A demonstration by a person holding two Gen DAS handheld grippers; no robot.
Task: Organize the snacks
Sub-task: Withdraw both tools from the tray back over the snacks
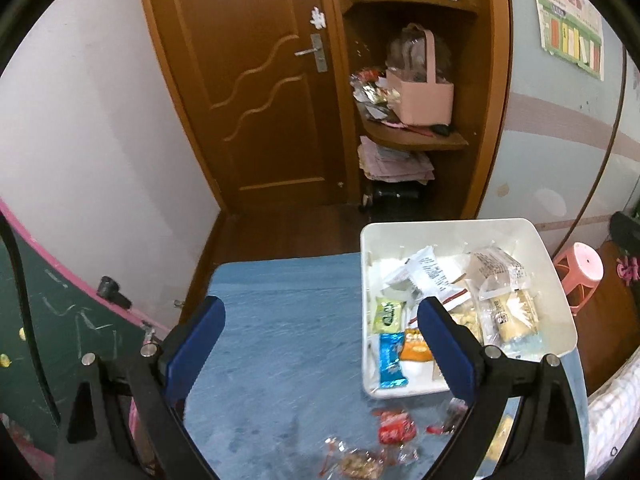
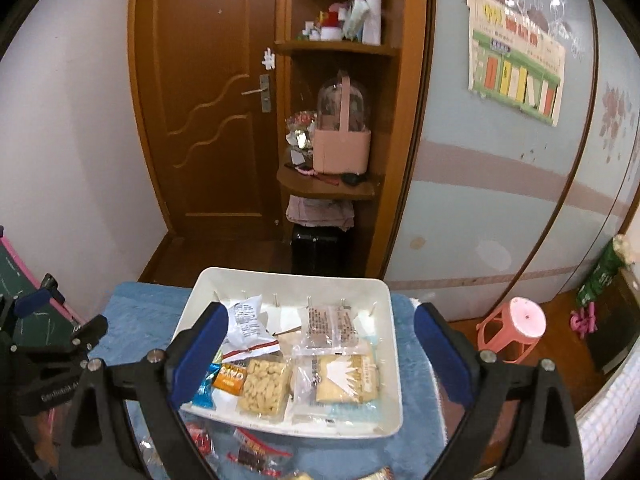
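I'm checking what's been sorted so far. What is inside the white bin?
The white bin holds overlapping snack packets: peanuts, crackers, an orange packet, a blue one. Whatever lies beneath them is covered.

A blue-covered table (image 1: 280,320) carries a white tray (image 1: 560,280) and loose snack packets (image 1: 396,426).

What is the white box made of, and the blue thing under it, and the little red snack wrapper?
The white box looks like smooth hard plastic: its thin walls shine and hold a stiff shape. The blue cover under it seems to be soft cloth, fuzzy and streaky, with no shine. The red snack wrapper looks like thin crinkly plastic film, glossy and wrinkled, though it is blurred.
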